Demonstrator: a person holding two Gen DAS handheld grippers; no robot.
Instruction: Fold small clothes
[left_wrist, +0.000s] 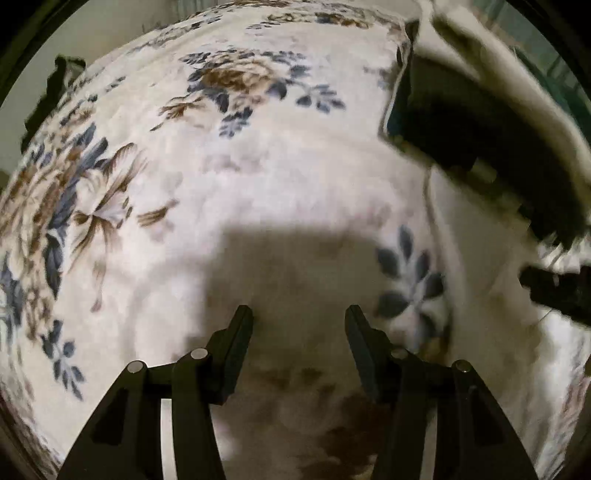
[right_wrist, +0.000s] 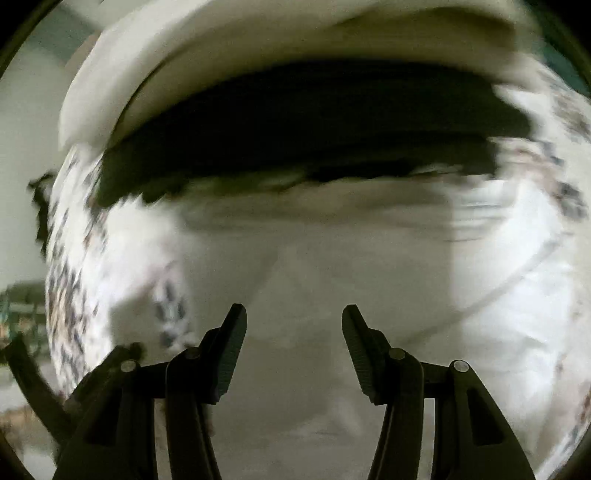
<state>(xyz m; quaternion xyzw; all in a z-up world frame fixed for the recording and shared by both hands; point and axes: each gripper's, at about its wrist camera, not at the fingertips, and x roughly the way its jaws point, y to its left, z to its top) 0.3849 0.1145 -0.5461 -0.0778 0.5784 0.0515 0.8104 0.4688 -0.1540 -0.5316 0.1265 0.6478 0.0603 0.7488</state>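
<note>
Below, one floral blanket carries one white garment. Two grippers, left gripper and right gripper, hover with fingers spread, pinching nothing.

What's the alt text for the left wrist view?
The open left gripper, with nothing between its black fingers, points down at a cream plush blanket with blue and brown flowers, the gripper's shadow falling on it. A plain white cloth lies at the right edge, with a blurred black object above it.
</note>
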